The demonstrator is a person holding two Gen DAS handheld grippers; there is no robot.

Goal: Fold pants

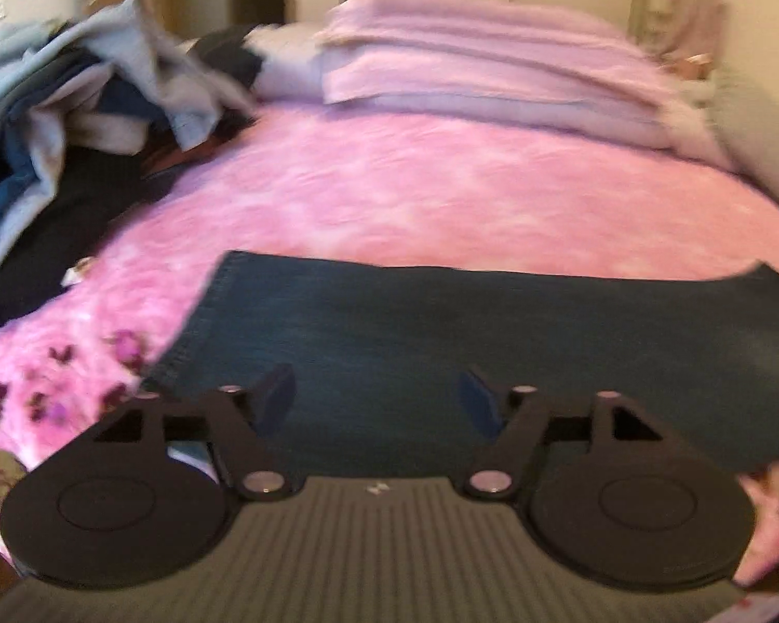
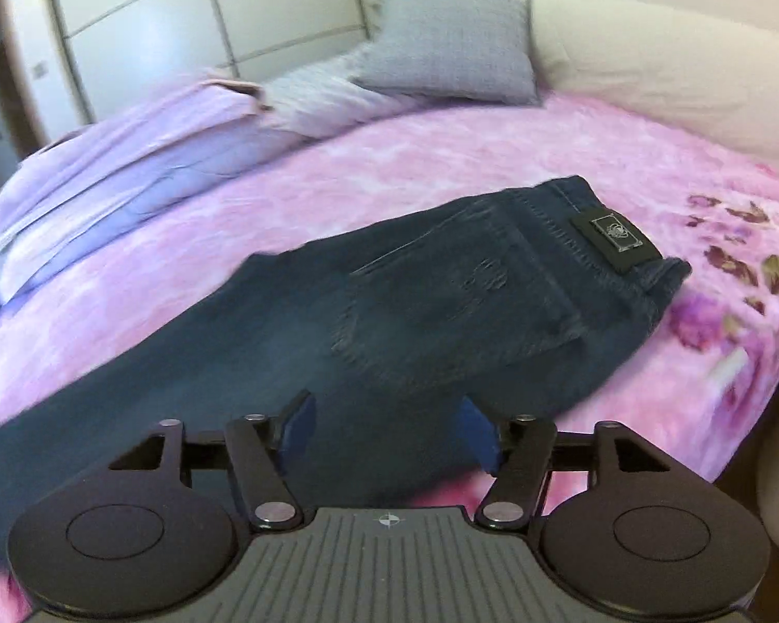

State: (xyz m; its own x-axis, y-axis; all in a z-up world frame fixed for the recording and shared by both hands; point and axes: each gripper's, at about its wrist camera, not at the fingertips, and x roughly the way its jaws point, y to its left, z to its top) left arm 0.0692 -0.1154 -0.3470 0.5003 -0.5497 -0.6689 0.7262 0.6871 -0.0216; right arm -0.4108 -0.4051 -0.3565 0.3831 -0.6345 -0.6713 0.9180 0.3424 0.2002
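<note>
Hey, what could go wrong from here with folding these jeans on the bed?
The jeans lie on a soft, plush pink blanket, so a tool may pinch blanket along with denim. Both tools, left tool and right tool, are open and empty above the denim. The clothes pile nearby could snag.

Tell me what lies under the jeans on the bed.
The jeans lie flat on a pink fleecy blanket with a flower print near its edge. The blanket shows all around them; what is directly beneath the denim, and under the blanket, is covered.
</note>
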